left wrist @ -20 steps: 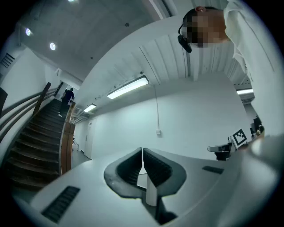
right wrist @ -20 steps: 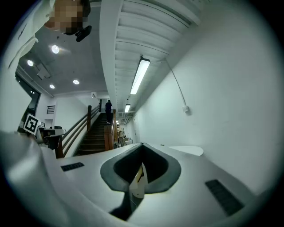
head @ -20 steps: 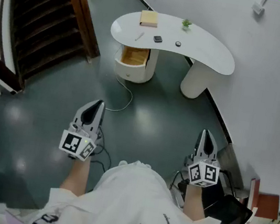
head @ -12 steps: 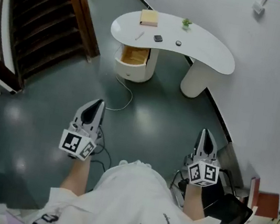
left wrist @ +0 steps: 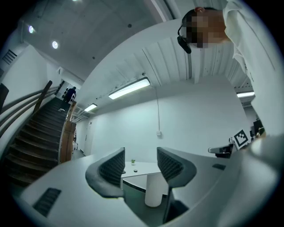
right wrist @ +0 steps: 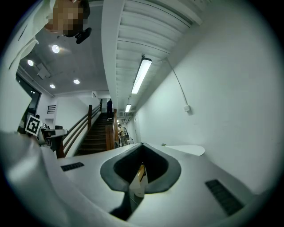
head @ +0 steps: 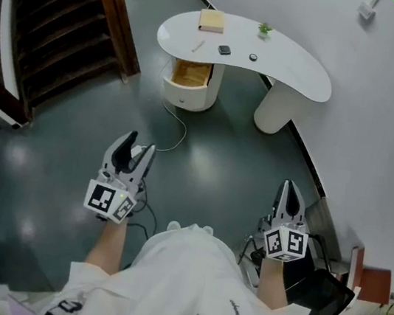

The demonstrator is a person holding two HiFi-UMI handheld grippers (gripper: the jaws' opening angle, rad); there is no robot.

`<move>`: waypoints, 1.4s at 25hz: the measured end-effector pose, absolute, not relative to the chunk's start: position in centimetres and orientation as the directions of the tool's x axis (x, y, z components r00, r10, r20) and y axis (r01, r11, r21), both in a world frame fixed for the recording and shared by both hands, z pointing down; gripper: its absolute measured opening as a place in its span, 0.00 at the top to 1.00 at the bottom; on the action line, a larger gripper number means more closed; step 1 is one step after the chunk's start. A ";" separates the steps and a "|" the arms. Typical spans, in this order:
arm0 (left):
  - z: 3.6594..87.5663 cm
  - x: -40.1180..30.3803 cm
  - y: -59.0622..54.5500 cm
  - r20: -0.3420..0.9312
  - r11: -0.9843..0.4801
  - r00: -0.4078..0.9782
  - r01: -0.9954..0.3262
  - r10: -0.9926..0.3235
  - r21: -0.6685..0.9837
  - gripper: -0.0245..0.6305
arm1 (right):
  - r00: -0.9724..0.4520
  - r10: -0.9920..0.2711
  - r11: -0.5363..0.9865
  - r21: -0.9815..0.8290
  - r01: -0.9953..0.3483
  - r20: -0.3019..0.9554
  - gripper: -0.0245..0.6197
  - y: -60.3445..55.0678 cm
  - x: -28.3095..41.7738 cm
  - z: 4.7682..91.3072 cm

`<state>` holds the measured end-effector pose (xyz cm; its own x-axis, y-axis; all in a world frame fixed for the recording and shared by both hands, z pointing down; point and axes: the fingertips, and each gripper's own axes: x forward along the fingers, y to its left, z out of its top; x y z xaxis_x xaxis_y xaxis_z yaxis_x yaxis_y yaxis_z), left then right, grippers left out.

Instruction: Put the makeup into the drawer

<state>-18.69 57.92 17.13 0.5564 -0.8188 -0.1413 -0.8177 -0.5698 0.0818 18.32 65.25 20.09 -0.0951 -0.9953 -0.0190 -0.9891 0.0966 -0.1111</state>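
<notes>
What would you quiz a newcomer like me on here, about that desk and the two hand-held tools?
1. True or false: the drawer under the white desk stands open.
2. Fill in: the left tool has its jaws ____, while the right tool has them together.
3. The small green plant is: A) in the drawer, B) on the desk, C) in the left tool.

Key: 1 true; 2 apart; 3 B.
</notes>
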 end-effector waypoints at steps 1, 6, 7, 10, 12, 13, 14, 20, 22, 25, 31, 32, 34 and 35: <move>17.2 -19.0 57.9 -0.143 -0.567 0.553 -0.819 -0.821 0.087 0.60 | -0.094 -0.995 0.096 -0.110 -0.989 -0.018 0.94 65.3 18.0 20.0; 17.5 -20.8 57.5 -0.147 -0.547 0.531 -0.831 -0.834 0.101 0.43 | -0.090 -0.996 0.090 -0.101 -0.991 -0.010 0.94 65.1 16.5 20.0; 17.7 -21.2 57.4 -0.145 -0.545 0.530 -0.832 -0.836 0.104 0.42 | -0.089 -0.996 0.089 -0.099 -0.991 -0.008 0.94 65.1 16.1 20.1; 18.3 -22.3 57.1 -0.133 -0.548 0.534 -0.830 -0.835 0.108 0.38 | -0.088 -0.996 0.087 -0.093 -0.992 0.001 0.94 65.0 14.7 20.4; 18.7 -23.0 57.0 -0.125 -0.552 0.540 -0.827 -0.832 0.106 0.38 | -0.089 -0.996 0.088 -0.092 -0.992 0.003 0.94 65.0 13.8 20.5; 18.9 -23.4 56.9 -0.123 -0.553 0.541 -0.826 -0.832 0.105 0.37 | -0.090 -0.996 0.089 -0.092 -0.992 0.004 0.94 64.9 13.3 20.6; 19.1 -23.8 56.9 -0.120 -0.553 0.542 -0.826 -0.832 0.105 0.37 | -0.091 -0.996 0.090 -0.093 -0.992 0.006 0.94 64.9 12.8 20.7; 19.9 -25.3 56.8 -0.093 -0.549 0.541 -0.829 -0.836 0.104 0.37 | -0.102 -0.995 0.099 -0.096 -0.990 0.020 0.94 64.7 11.1 21.3; 20.0 -25.4 56.5 -0.094 -0.546 0.538 -0.832 -0.838 0.103 0.37 | -0.104 -0.994 0.102 -0.096 -0.990 0.019 0.94 64.3 11.0 21.2; 20.0 -25.1 56.3 -0.091 -0.546 0.539 -0.832 -0.837 0.099 0.37 | -0.112 -0.993 0.110 -0.097 -0.989 0.021 0.94 63.9 11.1 21.5; 20.5 -24.9 55.2 -0.072 -0.536 0.531 -0.839 -0.844 0.092 0.37 | -0.135 -0.991 0.133 -0.109 -0.985 0.015 0.94 61.7 11.1 22.1; 20.5 -24.9 54.9 -0.069 -0.533 0.529 -0.841 -0.846 0.091 0.37 | -0.140 -0.990 0.138 -0.114 -0.984 0.013 0.94 61.3 11.1 22.0; 20.4 -24.8 54.0 -0.066 -0.527 0.523 -0.845 -0.850 0.086 0.37 | -0.145 -0.989 0.143 -0.125 -0.982 0.010 0.94 60.2 11.1 22.1; 20.3 -24.7 53.4 -0.065 -0.525 0.521 -0.847 -0.851 0.085 0.37 | -0.147 -0.989 0.144 -0.129 -0.981 0.010 0.94 59.6 11.2 22.2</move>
